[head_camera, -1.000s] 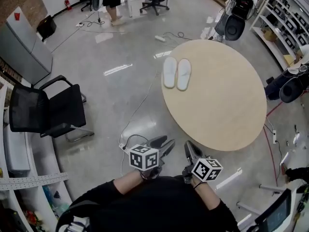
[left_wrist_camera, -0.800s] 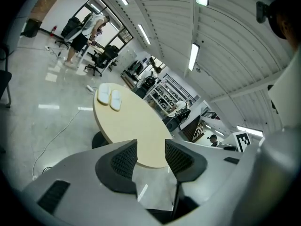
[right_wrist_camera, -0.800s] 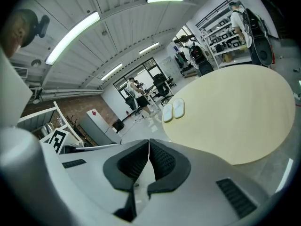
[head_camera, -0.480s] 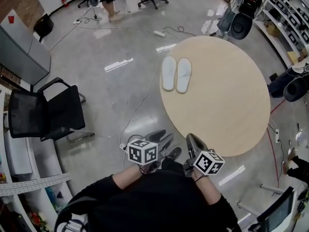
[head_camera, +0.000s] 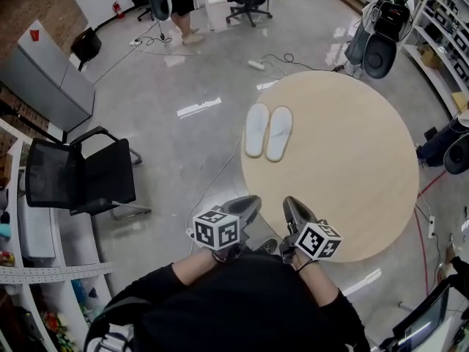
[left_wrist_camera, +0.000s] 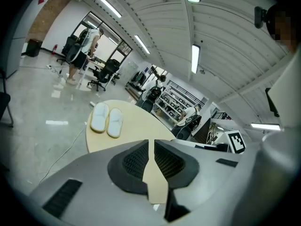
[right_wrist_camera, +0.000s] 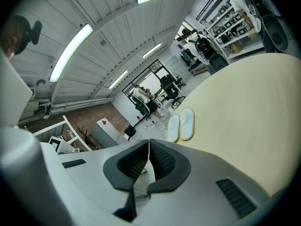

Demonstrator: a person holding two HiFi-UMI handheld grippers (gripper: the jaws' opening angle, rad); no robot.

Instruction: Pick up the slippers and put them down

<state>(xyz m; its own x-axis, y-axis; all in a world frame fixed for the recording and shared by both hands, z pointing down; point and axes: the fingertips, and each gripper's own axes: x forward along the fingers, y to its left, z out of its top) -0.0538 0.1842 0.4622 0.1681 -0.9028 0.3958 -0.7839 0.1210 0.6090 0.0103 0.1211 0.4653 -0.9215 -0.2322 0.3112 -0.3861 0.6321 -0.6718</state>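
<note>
At upper centre of the worktop point(head_camera: 352, 167) lie the slippers point(head_camera: 279, 132), well apart from both grippers. Left gripper point(head_camera: 249, 201) fingers point(left_wrist_camera: 131, 161) closing, nothing between them. Right gripper point(head_camera: 290, 203) fingers point(right_wrist_camera: 163, 161) pressed together, empty.

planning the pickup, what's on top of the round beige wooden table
Only a pair of white flat slippers, lying side by side near the round beige table's edge. The rest of the visible top is bare; the surface beneath the slippers is covered.
</note>
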